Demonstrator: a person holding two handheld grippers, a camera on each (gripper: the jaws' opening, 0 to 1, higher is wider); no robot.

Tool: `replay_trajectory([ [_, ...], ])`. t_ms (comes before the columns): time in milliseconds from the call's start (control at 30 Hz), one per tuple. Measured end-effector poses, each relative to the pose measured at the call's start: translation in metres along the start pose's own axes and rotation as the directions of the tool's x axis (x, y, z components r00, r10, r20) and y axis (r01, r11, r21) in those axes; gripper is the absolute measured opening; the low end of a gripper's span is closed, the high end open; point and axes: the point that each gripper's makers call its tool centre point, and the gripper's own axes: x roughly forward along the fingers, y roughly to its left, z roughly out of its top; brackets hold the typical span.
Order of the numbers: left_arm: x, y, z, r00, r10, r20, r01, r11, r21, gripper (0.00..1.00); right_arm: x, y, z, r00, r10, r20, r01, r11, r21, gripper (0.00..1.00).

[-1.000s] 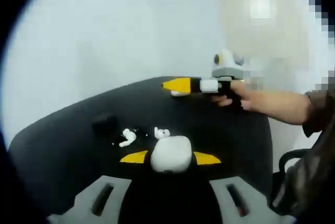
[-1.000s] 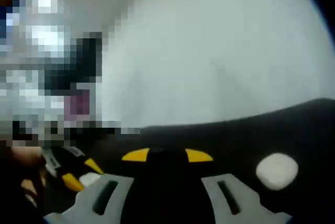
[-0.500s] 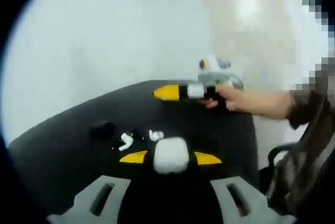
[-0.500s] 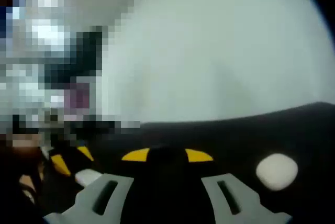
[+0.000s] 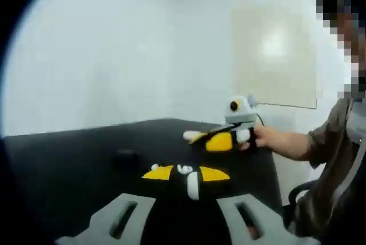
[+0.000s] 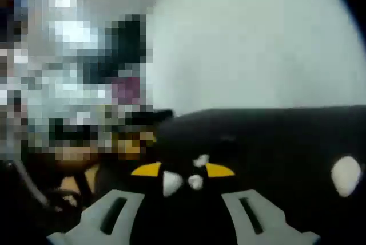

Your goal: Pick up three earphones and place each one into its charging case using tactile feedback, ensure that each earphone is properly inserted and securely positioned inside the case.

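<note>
My left gripper [image 5: 186, 173] is shut on a white charging case [image 5: 193, 184], which looks narrow and upright between the yellow tips. A white earphone [image 5: 184, 169] lies on the black table [image 5: 68, 165] just beyond the tips. A small black case [image 5: 124, 154] sits farther left. My right gripper [image 5: 195, 137] hovers low over the table behind them, held by a hand [image 5: 274, 142]. In the right gripper view, my right gripper [image 6: 183, 170] is open. Small white pieces [image 6: 171, 182] [image 6: 195, 182] [image 6: 201, 160] show between and ahead of its tips, too blurred to name.
A second white case [image 6: 346, 175] lies on the table [image 6: 274, 142] at the right of the right gripper view. A person's sleeve [image 5: 337, 159] and a chair [image 5: 297, 193] are at the table's right edge. White walls stand behind.
The left gripper has dropped close to the table, its tips stand closer together and the held case looks narrower. The right gripper has come down toward the earphones; white pieces now show between its tips.
</note>
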Motion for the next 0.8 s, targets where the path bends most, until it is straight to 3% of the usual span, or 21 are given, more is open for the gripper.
replay_trajectory([
  [100, 0.002, -0.006, -0.010, 0.998, -0.035, -0.057, 0.036, 0.999, 0.016, 0.03, 0.002, 0.029, -0.019, 0.995, 0.053, -0.085, -0.058, 0.997, -0.060, 0.38],
  [133, 0.004, -0.009, -0.010, 0.997, -0.051, -0.059, 0.051, 0.999, -0.007, 0.04, 0.004, 0.034, -0.025, 0.992, 0.055, -0.110, -0.063, 0.995, -0.077, 0.41],
  [333, 0.015, -0.016, -0.029, 0.983, -0.110, -0.149, 0.099, 0.992, -0.081, 0.24, 0.018, 0.051, -0.053, 0.969, 0.069, -0.238, -0.102, 0.987, -0.128, 0.48],
  [500, 0.017, -0.026, -0.045, 0.960, -0.153, -0.235, 0.132, 0.986, -0.103, 0.31, 0.011, 0.040, -0.047, 0.975, 0.050, -0.217, -0.069, 0.994, -0.081, 0.48],
  [600, 0.011, -0.046, -0.052, 0.928, -0.248, -0.278, 0.227, 0.968, -0.103, 0.20, 0.006, 0.023, -0.045, 0.981, 0.005, -0.193, -0.017, 0.998, -0.063, 0.48],
  [700, 0.010, -0.056, -0.055, 0.919, -0.277, -0.279, 0.288, 0.958, -0.002, 0.22, 0.007, 0.022, -0.038, 0.989, 0.042, -0.138, -0.042, 0.999, 0.007, 0.48],
  [800, 0.009, -0.058, -0.054, 0.919, -0.287, -0.272, 0.297, 0.955, -0.003, 0.25, 0.008, 0.013, -0.034, 0.994, 0.046, -0.097, -0.035, 0.993, 0.115, 0.48],
])
